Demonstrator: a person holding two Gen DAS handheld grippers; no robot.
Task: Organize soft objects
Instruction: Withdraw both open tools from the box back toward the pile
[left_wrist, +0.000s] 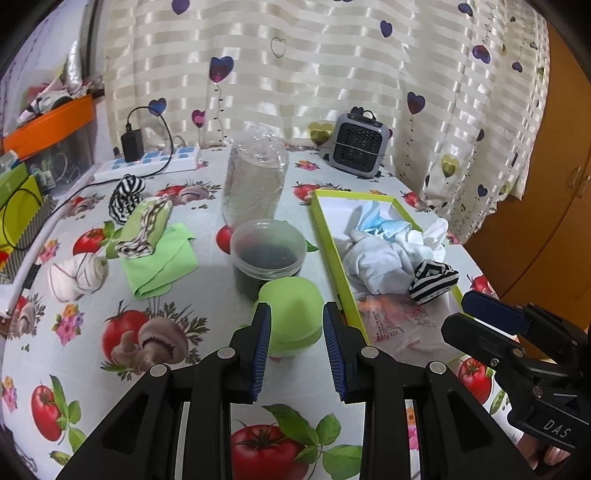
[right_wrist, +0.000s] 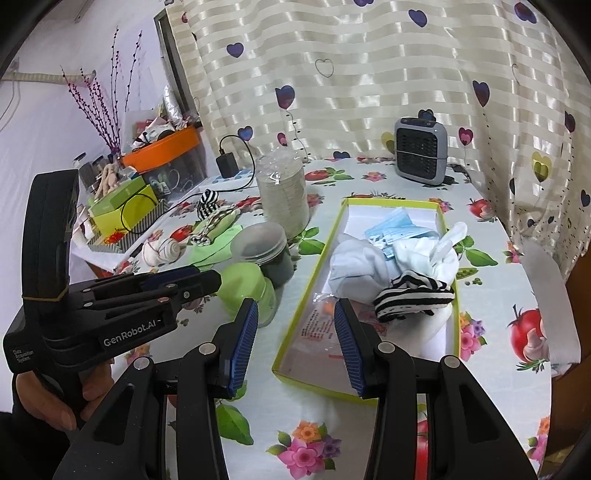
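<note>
**Both claws empty above the bench**

Far ahead-left of the left claw (left_wrist: 295, 323) lie a white rolled sock (left_wrist: 79, 275), a green cloth (left_wrist: 159, 258) with a striped roll (left_wrist: 142, 229) on it, and a black-and-white sock (left_wrist: 125, 195). Its jaws stand apart, empty, over a green rounded container (left_wrist: 291, 314); whether they touch it is hard to tell. Just right, the green-rimmed box (right_wrist: 306, 280) holds white garments (right_wrist: 354, 266), blue masks (right_wrist: 395, 229) and a striped sock (right_wrist: 413, 295). The right claw (right_wrist: 295, 325) hangs above the box's near end, jaws wide, gripping nothing.
</note>
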